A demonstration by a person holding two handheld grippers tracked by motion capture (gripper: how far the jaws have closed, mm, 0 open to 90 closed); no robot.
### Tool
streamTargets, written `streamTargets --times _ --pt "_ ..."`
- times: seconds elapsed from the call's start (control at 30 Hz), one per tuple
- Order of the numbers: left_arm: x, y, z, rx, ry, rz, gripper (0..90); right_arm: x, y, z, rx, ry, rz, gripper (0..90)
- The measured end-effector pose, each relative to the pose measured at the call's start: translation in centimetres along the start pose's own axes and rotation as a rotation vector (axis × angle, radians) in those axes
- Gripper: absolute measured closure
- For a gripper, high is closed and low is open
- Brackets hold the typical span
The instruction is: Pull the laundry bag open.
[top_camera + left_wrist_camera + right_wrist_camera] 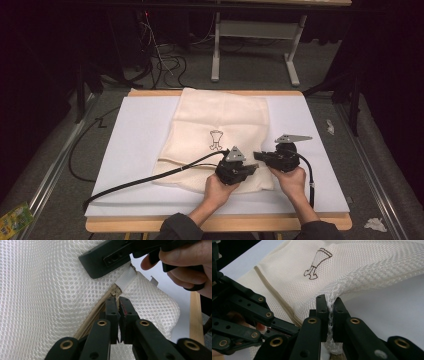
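A cream mesh laundry bag (220, 120) lies flat on the white mat, with a small dark drawing (216, 140) printed on it. A beige zipper (95, 317) runs along its near edge and ends at a white fabric tab (126, 277). My left gripper (118, 302) is shut on the zipper pull (115, 293) at that end. My right gripper (330, 302) is shut on a pinched fold of the bag's mesh edge beside it. In the high view the left gripper (255, 168) and the right gripper (257, 155) meet tip to tip at the bag's near right corner.
The white mat (135, 145) covers a wooden table (220, 224). The left gripper's black cable (150, 179) trails across the mat to the left. Grey carpet, a white table frame (255, 30) and loose wires lie beyond the far edge.
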State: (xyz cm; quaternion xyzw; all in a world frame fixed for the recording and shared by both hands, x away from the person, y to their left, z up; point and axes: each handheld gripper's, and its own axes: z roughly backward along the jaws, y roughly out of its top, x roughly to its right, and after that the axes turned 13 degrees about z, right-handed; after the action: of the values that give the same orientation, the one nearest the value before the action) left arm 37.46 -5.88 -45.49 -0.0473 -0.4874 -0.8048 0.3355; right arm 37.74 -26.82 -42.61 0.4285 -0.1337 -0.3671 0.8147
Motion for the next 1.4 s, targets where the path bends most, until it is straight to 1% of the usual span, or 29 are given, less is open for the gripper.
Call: streamTargets --times 0.37,0.47,0.63,0.77,0.9,1.0,1.17,1.23,1.4 --pt "0.0 0.1 0.5 -0.009 0.010 -0.029 87.1 0.1 -0.2 0.2 0.000 -0.001 0.006 87.8" --pt "0.0 0.2 0.5 -0.016 0.012 -0.028 87.1 0.1 -0.3 0.2 -0.002 0.000 0.004 87.8" --pt "0.0 0.2 0.8 -0.022 0.027 -0.045 87.1 0.1 -0.3 0.1 -0.003 0.001 0.008 87.8" --pt "0.0 0.3 0.8 -0.021 0.025 -0.046 87.1 0.1 -0.3 0.2 -0.006 0.003 0.007 87.8" --pt "-0.1 0.2 0.9 -0.034 0.043 -0.057 87.2 0.2 -0.5 0.3 -0.004 0.000 0.010 87.8" --pt "0.0 0.2 1.1 -0.035 0.053 -0.067 87.2 0.2 -0.6 0.4 -0.007 0.000 0.003 87.8" --pt "0.0 0.3 1.2 -0.037 0.052 -0.066 87.1 0.3 -0.6 0.5 -0.002 0.002 0.003 87.8" --pt "0.0 0.3 1.2 -0.037 0.054 -0.069 87.2 0.3 -0.6 0.5 -0.001 0.002 0.007 87.8" --pt "-0.1 0.2 1.6 -0.043 0.067 -0.076 87.2 0.4 -0.7 0.7 -0.002 0.001 0.001 87.8"
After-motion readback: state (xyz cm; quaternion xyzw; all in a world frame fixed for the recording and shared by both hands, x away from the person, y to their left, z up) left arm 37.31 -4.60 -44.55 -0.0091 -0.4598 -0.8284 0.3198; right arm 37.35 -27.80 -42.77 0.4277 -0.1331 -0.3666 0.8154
